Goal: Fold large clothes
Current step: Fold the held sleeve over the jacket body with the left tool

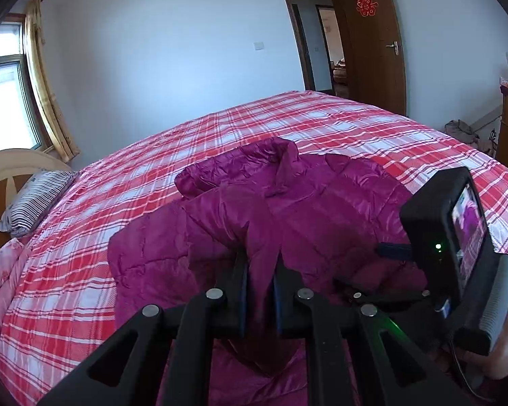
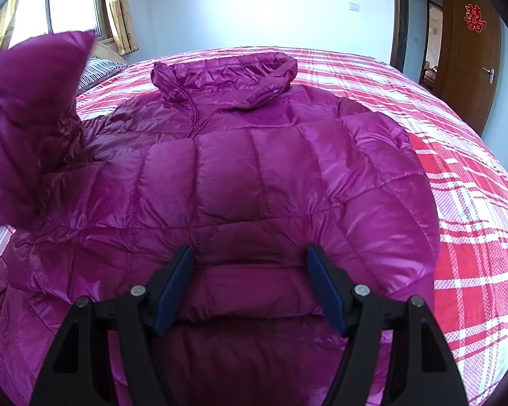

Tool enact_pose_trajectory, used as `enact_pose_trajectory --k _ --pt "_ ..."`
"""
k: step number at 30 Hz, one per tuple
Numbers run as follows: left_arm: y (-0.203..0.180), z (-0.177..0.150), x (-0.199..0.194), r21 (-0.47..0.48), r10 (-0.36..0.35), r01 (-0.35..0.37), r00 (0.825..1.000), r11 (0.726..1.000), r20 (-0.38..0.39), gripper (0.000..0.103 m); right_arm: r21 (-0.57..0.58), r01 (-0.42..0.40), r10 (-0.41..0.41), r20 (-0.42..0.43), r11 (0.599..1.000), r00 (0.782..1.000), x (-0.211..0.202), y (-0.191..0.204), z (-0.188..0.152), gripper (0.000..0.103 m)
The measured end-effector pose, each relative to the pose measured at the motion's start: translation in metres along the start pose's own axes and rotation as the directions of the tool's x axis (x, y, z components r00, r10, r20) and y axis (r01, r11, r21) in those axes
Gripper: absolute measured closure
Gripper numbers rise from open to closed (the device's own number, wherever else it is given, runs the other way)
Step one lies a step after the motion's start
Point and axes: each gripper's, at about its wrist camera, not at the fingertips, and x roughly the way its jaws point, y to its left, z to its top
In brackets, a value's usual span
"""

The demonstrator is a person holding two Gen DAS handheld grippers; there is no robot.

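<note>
Jacket (image 2: 254, 169), purple and quilted, lies spread on a red plaid bed (image 2: 474, 203). Left gripper (image 1: 260, 264) pinches a raised fold of it; right gripper (image 2: 250, 257) rests wide open on its lower part.

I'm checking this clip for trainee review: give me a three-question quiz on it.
1. True or false: the left gripper is shut on a fold of the shiny magenta quilted puffer jacket.
2. The right gripper is: A) open over the jacket B) shut on its collar C) out of view.
3. What covers the bed?

Key: 1 true. 2 A. 3 The red and white plaid sheet.
</note>
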Motion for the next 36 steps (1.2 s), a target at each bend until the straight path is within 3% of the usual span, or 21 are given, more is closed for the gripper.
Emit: enact_pose_trajectory --k 4,5,6,7,8,9,11,13,16,19,22,27,30,32,34,36 --pt "-0.006 0.003 -0.006 0.012 0.002 -0.002 1.000 1.000 0.000 0.080 0.002 -0.002 0.002 0.000 1.000 1.000 0.000 0.000 0.000 0.030" --pt "-0.006 0.004 -0.014 0.018 0.001 -0.001 0.999 1.000 0.032 0.071 0.002 -0.003 0.003 0.000 1.000 1.000 0.000 0.000 0.000 0.030" --pt "-0.004 0.005 -0.023 0.020 0.000 -0.001 0.998 1.000 0.066 0.051 0.003 -0.003 0.003 0.000 1.000 1.000 0.000 0.000 0.000 0.030" --pt "-0.003 0.007 -0.031 0.020 0.005 -0.007 0.995 1.000 0.104 0.039 0.003 -0.004 0.004 0.000 1.000 1.000 0.000 0.000 0.000 0.030" --pt "0.000 0.008 -0.041 0.012 0.021 -0.024 0.988 1.000 0.150 0.018 0.003 -0.004 0.004 0.000 1.000 1.000 0.000 -0.001 0.000 0.030" --pt "0.005 0.008 -0.050 0.001 0.037 -0.038 0.979 0.999 0.199 0.010 0.003 -0.005 0.005 0.000 1.000 1.000 0.000 0.000 0.000 0.030" --pt "0.016 0.009 -0.051 -0.003 0.063 -0.064 0.971 0.998 0.229 0.010 0.004 -0.005 0.005 0.000 1.000 1.000 0.001 -0.001 -0.001 0.030" --pt "0.032 0.007 -0.036 -0.029 0.118 -0.115 0.977 0.993 0.178 0.010 0.004 -0.005 0.005 -0.001 1.000 1.000 0.001 -0.001 0.000 0.030" --pt "0.074 -0.007 0.018 -0.102 0.271 -0.268 0.962 0.958 0.024 0.010 0.004 -0.006 0.006 -0.001 1.000 1.000 0.002 -0.001 0.000 0.030" --pt "0.106 -0.032 0.072 -0.131 0.330 -0.349 0.932 0.928 -0.151 0.010 0.006 -0.008 0.008 0.001 1.000 1.000 0.001 -0.001 -0.001 0.030" --pt "0.119 -0.053 0.101 -0.171 0.287 -0.332 0.927 0.928 -0.243 0.010 0.006 -0.008 0.008 0.002 1.000 1.000 0.001 -0.002 -0.001 0.030" --pt "0.127 -0.058 0.111 -0.221 0.229 -0.291 0.936 0.931 -0.268 0.008 0.016 -0.022 0.022 0.014 1.000 1.000 -0.002 -0.004 -0.001 0.029" --pt "0.133 -0.064 0.113 -0.266 0.203 -0.277 0.940 0.923 -0.275 0.005 0.112 -0.081 0.077 0.033 0.990 0.996 -0.021 -0.021 -0.005 0.029" --pt "0.131 -0.065 0.117 -0.276 0.200 -0.277 0.940 0.920 -0.277 0.004 0.176 -0.068 0.060 0.046 0.982 0.997 -0.038 -0.030 -0.006 0.029" --pt "0.130 -0.065 0.116 -0.270 0.208 -0.283 0.938 0.920 -0.277 0.004 0.216 -0.004 -0.018 0.099 0.976 0.995 -0.065 -0.034 -0.001 0.028" --pt "0.131 -0.064 0.116 -0.269 0.209 -0.284 0.938 0.920 -0.276 0.004 0.219 -0.024 -0.009 0.149 0.976 0.989 -0.082 -0.026 0.012 0.032"
